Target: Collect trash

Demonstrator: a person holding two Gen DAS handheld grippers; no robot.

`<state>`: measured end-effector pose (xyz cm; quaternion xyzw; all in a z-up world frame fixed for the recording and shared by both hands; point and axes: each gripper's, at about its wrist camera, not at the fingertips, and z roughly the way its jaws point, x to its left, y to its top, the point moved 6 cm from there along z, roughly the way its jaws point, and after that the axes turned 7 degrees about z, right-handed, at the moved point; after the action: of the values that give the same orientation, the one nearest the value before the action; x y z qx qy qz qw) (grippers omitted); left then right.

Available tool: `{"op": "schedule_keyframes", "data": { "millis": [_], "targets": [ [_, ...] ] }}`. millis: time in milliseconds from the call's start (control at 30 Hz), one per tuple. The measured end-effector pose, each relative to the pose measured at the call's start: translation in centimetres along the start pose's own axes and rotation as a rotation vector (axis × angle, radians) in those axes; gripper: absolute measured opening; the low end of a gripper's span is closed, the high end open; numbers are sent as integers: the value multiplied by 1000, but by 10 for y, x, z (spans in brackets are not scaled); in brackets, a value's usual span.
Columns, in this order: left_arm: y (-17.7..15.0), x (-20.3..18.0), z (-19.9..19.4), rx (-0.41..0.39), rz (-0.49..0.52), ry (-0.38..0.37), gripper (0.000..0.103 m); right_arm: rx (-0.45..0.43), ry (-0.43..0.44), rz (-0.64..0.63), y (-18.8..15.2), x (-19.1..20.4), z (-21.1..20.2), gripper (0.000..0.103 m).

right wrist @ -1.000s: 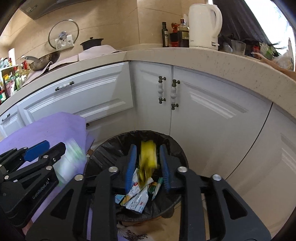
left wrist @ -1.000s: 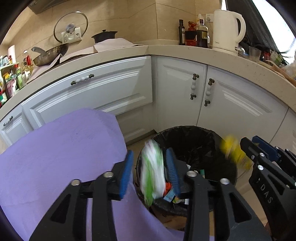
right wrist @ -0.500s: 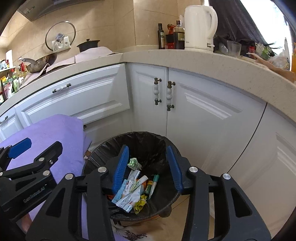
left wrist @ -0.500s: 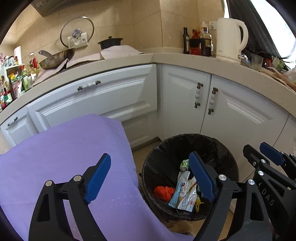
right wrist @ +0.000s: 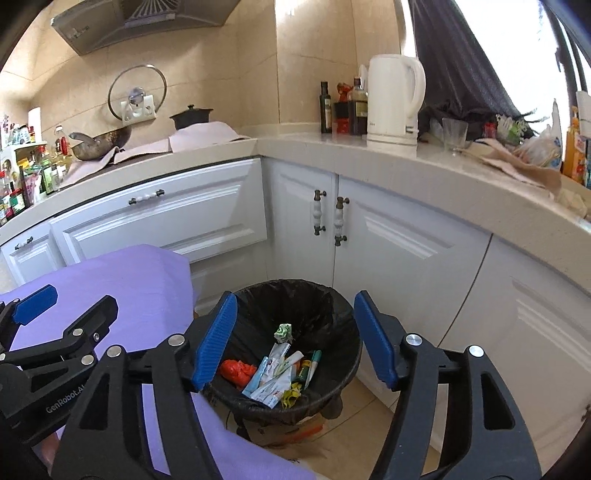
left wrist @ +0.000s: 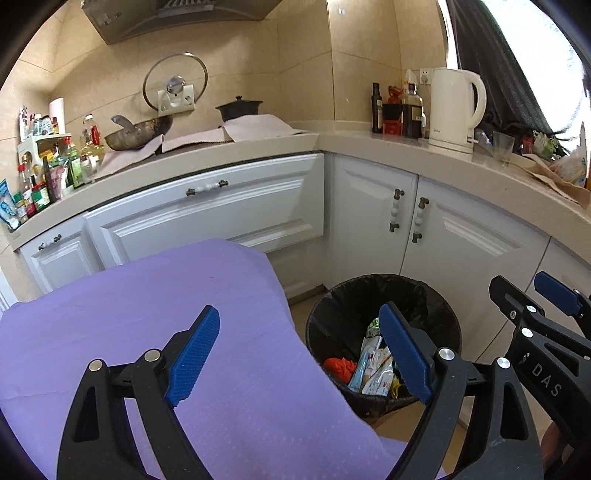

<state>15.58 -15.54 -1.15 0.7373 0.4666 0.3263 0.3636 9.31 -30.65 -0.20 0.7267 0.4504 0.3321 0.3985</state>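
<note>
Both tools are empty, the left tool (left wrist: pixel 299 354) spread wide and the right tool (right wrist: pixel 295 339) opening, over the black-lined bin (right wrist: pixel 347 332) below and ahead, wrappers (right wrist: pixel 273 380) inside; drop looks done, next fetching more trash.

We note a corner kitchen: beige wall tiles (left wrist: pixel 303 66), a range hood (left wrist: pixel 177 14) at the top, and a pale speckled countertop (right wrist: pixel 424 166) running along both walls. White panelled cabinets (left wrist: pixel 207 218) below carry bronze-and-white handles (right wrist: pixel 319 212). The floor (right wrist: pixel 365 391) is tan tile. A window (right wrist: pixel 509 48) on the right admits strong daylight beside a dark curtain (right wrist: pixel 454 66). A purple-covered surface (left wrist: pixel 129 295) stands in front of the cabinets on the left.
</note>
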Motion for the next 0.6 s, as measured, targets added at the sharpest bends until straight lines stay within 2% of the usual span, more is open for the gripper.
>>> {"op": "schedule_keyframes", "data": {
  "millis": [600],
  "targets": [
    [-15,26,-66,-57,-42,32,86,-55,-13,-15,-7,3,-65,67]
  ]
}}
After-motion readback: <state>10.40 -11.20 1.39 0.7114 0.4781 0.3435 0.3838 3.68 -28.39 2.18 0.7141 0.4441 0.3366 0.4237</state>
